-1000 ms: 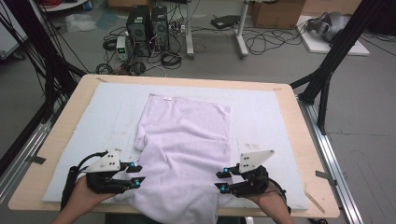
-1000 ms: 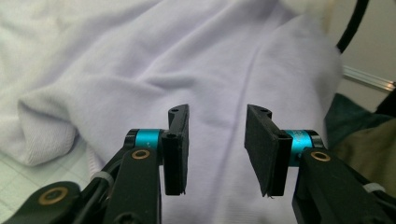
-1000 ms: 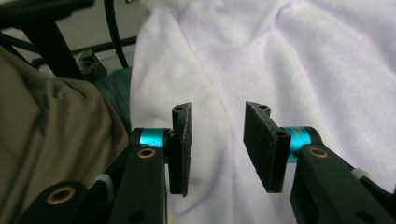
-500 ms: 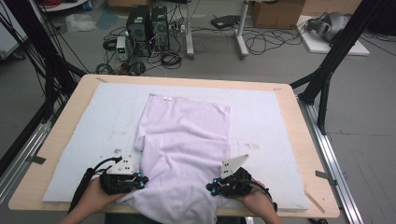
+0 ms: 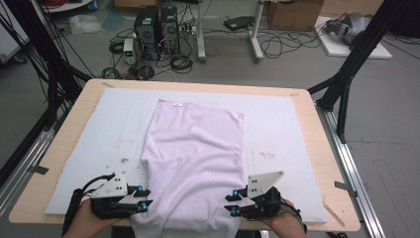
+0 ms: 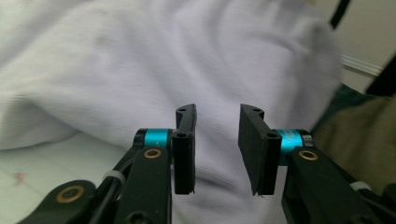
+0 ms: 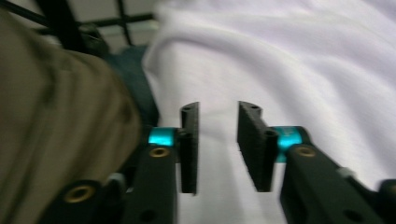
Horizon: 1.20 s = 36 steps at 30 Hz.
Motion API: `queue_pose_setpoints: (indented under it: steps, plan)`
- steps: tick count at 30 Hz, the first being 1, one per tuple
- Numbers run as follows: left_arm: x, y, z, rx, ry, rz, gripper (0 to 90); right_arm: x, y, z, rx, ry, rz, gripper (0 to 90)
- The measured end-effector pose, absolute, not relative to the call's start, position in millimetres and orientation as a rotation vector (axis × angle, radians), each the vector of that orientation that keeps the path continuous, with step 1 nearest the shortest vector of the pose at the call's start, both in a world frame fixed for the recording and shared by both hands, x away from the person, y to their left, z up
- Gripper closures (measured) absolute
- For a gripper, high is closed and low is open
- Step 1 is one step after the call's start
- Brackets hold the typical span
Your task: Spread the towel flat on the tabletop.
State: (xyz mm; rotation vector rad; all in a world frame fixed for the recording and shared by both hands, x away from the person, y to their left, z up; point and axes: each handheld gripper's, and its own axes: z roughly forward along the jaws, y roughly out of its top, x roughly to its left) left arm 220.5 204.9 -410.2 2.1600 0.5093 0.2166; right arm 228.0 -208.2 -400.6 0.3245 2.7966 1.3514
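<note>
A pale lilac towel point(image 5: 193, 158) lies lengthwise on the grey mat point(image 5: 99, 148), and its near end hangs over the table's front edge. My left gripper point(image 5: 147, 203) sits at the towel's near left edge, pointing inward at it. My right gripper point(image 5: 229, 204) mirrors it at the near right edge. In the left gripper view the jaws point(image 6: 217, 116) stand apart, with the towel point(image 6: 187, 60) beyond the gap and nothing pinched. The right gripper point(image 7: 218, 112) looks the same over the towel point(image 7: 303, 60). Both pairs of jaws have just been opening.
The mat covers most of the wooden table point(image 5: 317, 163). Black frame legs point(image 5: 346, 84) rise at the right, and an aluminium rail point(image 5: 354, 183) runs along that side. Computer towers point(image 5: 156, 29) and cables sit on the floor behind. A person's clothing point(image 7: 56, 121) is close by in the right gripper view.
Half a second ago both grippers had drawn in against the towel's near edges. Now they have backed off slightly outward. The towel lies much as before.
</note>
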Motion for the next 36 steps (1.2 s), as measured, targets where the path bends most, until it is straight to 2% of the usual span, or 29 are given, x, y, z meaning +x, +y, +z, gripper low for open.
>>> queue_pose_setpoints:
  steps: [2,6,13,15,17,21,30,34,36]
  plan:
    - [230.4,205.1,-418.7,2.176,0.554,0.246,65.0,238.8,-203.9,-409.7,0.351,2.813,1.308,63.3]
    - [244.6,208.0,-434.7,2.184,0.634,0.255,65.3,259.5,-199.6,-429.5,0.398,2.819,1.255,62.5]
    - [254.2,210.2,-440.9,2.169,0.675,0.184,61.7,275.3,-197.6,-438.8,0.466,2.815,1.187,61.1]
    - [259.4,206.0,-442.4,2.177,0.660,0.123,67.8,278.3,-196.4,-441.0,0.468,2.822,1.177,61.3]
    - [262.9,203.0,-442.2,2.183,0.641,0.091,81.1,279.0,-196.2,-441.2,0.475,2.821,1.180,61.7]
    - [261.7,205.5,-438.1,2.187,0.635,0.113,85.8,277.3,-197.0,-442.4,0.484,2.813,1.192,61.6]
    - [227.5,241.8,-411.7,2.103,0.639,0.190,84.7,276.6,-198.1,-443.7,0.484,2.799,1.204,62.2]
    - [228.6,249.5,-409.6,2.092,0.660,0.203,74.8,276.8,-198.3,-443.6,0.487,2.800,1.201,62.3]
    - [234.4,252.9,-411.9,2.085,0.681,0.207,74.3,276.3,-198.0,-443.4,0.483,2.797,1.194,62.3]
